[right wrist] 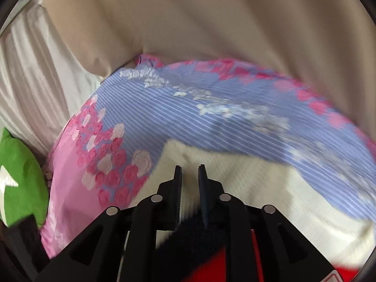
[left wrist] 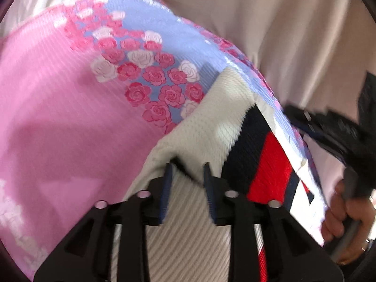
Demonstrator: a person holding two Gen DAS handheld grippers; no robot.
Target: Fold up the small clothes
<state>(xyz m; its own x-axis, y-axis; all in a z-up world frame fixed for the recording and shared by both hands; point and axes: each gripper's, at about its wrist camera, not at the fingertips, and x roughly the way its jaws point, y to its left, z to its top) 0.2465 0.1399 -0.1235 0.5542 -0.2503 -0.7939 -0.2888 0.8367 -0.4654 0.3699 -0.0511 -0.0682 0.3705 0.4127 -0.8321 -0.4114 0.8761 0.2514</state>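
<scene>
A small knit garment [left wrist: 211,122], cream with navy and red stripes, lies on a pink and blue rose-print sheet [left wrist: 70,108]. My left gripper [left wrist: 188,171] is shut on a cream fold of the garment, cloth bunched between its blue pads. In the left wrist view the right gripper [left wrist: 329,131] shows at the right edge, held by a hand, blurred. In the right wrist view my right gripper [right wrist: 189,174] has its fingers close together over the garment [right wrist: 258,183], with navy cloth [right wrist: 195,235] between them near their base.
The rose-print sheet [right wrist: 211,122] covers the surface. Beige curtains [right wrist: 211,18] hang behind it. A green cushion [right wrist: 21,176] sits at the far left of the right wrist view. A person's hand [left wrist: 345,221] holds the right gripper's handle.
</scene>
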